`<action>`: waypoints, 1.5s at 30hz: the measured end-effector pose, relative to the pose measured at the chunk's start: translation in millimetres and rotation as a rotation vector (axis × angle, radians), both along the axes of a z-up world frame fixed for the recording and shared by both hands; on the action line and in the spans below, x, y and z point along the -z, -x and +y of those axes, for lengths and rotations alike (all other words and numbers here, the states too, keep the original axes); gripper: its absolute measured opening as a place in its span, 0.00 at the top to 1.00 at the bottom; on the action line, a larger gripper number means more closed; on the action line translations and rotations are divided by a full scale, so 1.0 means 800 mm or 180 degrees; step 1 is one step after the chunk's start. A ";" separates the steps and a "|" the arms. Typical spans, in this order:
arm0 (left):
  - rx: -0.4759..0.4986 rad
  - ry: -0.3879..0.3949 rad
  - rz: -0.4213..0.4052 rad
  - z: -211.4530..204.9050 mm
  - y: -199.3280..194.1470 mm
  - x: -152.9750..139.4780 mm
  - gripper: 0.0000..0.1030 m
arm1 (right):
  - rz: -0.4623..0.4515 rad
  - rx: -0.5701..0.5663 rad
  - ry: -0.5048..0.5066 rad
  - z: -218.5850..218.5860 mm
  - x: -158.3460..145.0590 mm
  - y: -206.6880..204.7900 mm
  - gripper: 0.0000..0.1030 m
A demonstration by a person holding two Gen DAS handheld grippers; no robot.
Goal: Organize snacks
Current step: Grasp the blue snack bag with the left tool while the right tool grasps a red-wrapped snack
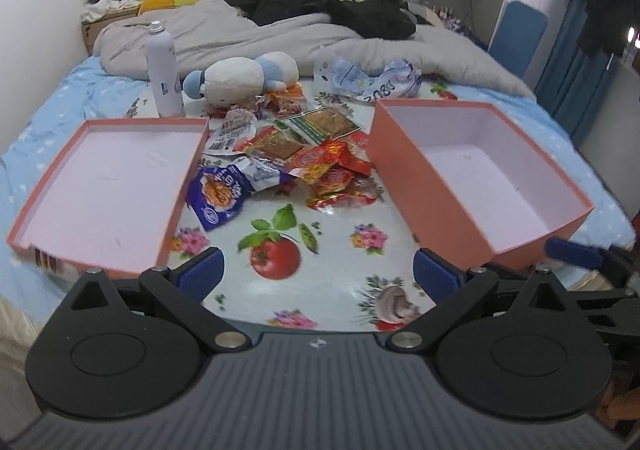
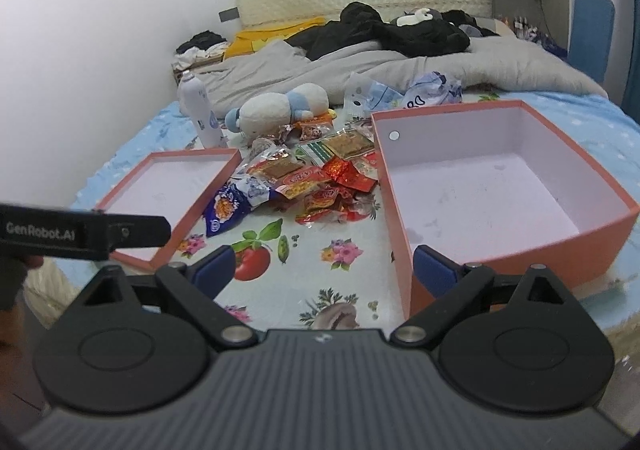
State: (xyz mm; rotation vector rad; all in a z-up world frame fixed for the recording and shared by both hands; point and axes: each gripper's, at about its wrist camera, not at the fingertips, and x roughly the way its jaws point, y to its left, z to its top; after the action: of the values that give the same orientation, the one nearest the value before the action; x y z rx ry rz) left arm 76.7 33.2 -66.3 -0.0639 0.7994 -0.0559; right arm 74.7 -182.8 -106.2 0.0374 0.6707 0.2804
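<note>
A pile of snack packets (image 1: 296, 158) (image 2: 308, 182) lies on a floral cloth (image 1: 320, 242) between two orange boxes. A blue packet (image 1: 224, 194) (image 2: 230, 208) sits at the pile's near left. The shallow box (image 1: 108, 186) (image 2: 168, 186) on the left and the deep box (image 1: 480, 178) (image 2: 480, 186) on the right both show bare white insides. My left gripper (image 1: 318, 270) hangs open above the cloth, short of the pile, with nothing between its fingers. My right gripper (image 2: 324, 264) is open too, its right finger by the deep box's near corner.
A white spray bottle (image 1: 162, 70), a white and blue plush toy (image 1: 240, 78) and crumpled plastic bags (image 1: 372, 78) stand behind the pile. A grey duvet (image 1: 280, 38) with black clothes covers the far bed. The left gripper's body (image 2: 84, 236) shows at the left edge.
</note>
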 end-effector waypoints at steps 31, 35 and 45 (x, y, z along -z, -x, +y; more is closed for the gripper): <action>0.0389 -0.0354 0.0506 0.118 -0.287 0.145 0.02 | 0.0373 -0.0221 0.0373 0.106 0.136 -0.228 0.06; 0.0537 -0.0402 0.0570 0.117 -0.313 0.170 0.05 | 0.0478 -0.0228 0.0475 0.113 0.163 -0.258 0.06; 0.1018 -0.0677 0.0643 0.107 -0.358 0.227 0.12 | 0.0552 -0.0343 0.0600 0.126 0.218 -0.307 0.06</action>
State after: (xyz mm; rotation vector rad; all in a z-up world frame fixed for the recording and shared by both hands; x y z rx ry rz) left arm 363.4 118.9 -247.5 0.2640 1.0077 -0.2698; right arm 320.3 -81.9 -280.8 -0.1565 0.8708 0.3188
